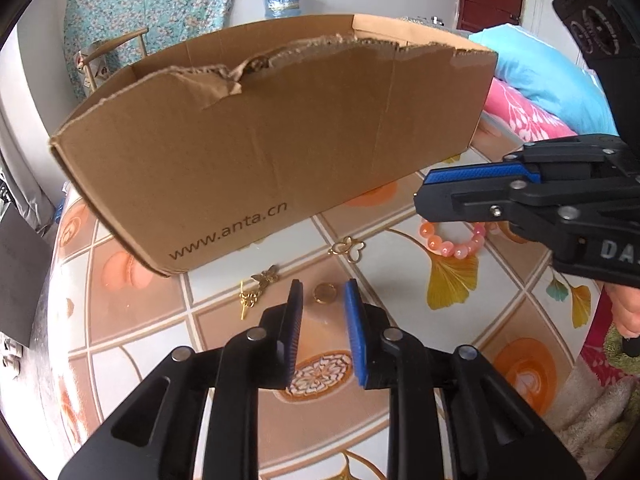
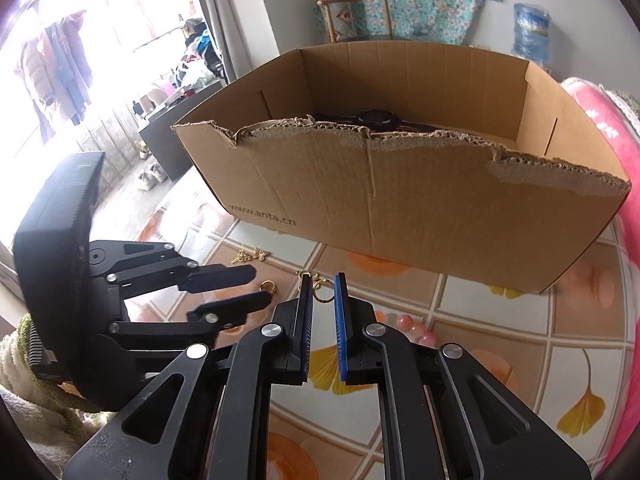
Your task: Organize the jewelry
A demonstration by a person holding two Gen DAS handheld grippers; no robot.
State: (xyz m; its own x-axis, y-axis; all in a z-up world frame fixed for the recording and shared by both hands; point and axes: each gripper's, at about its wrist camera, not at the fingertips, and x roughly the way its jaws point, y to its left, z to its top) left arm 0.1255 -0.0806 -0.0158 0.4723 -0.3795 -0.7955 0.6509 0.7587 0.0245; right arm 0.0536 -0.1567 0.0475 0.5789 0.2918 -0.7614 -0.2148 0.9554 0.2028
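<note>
Jaws of both grippers stand apart, holding nothing: left gripper (image 1: 323,290) frames a gold ring (image 1: 324,293), right gripper (image 2: 323,280) near butterfly earrings (image 2: 320,285). Cardboard box (image 2: 400,200) sits on the counter (image 1: 400,280).

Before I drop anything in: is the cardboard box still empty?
No. In the right wrist view a black watch already lies inside the cardboard box, seen just over its torn front edge.
</note>
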